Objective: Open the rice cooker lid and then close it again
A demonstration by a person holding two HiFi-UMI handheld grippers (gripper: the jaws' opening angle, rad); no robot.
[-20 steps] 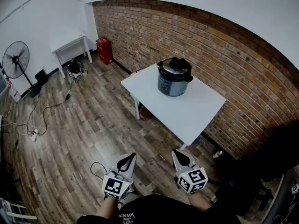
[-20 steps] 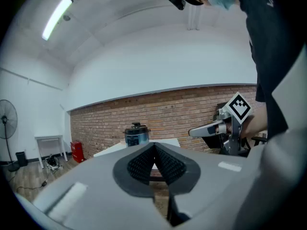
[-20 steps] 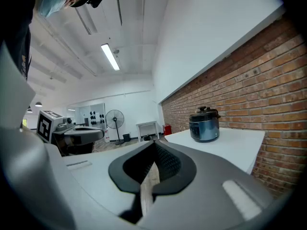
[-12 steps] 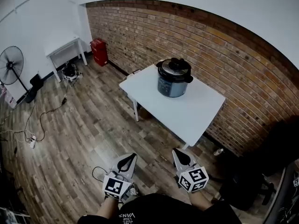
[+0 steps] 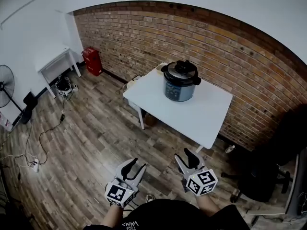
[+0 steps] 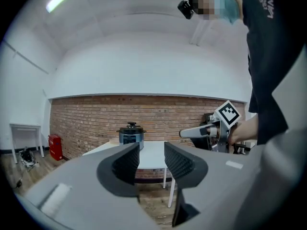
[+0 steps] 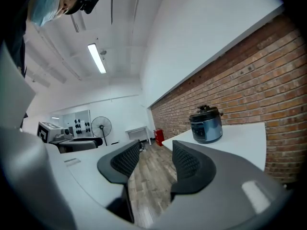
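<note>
- The room has swung across my head view: the fan now sits at the left edge and the brick wall fills more of the frame. I judge that I am turning to face the worktop.
- My left gripper shows its jaws spread with nothing between them. Earlier their tips looked drawn together.
- My right gripper also has its jaws wide apart and empty, pointing almost level.
- The rice cooker stands on the worktop near the end by the wall. Its black lid is down, and it is well apart from both grippers.
- So the task has not started. I am only on the approach, and the open jaws are ready for the lid's handle.
- Bare wooden floor lies between me and the worktop, so nothing blocks the direct path.
- Off to the left, clear of my path, are a cable, a small white table and a red box.
- A dark chair stands to the right of the worktop, and I would keep my right elbow away from it.
</note>
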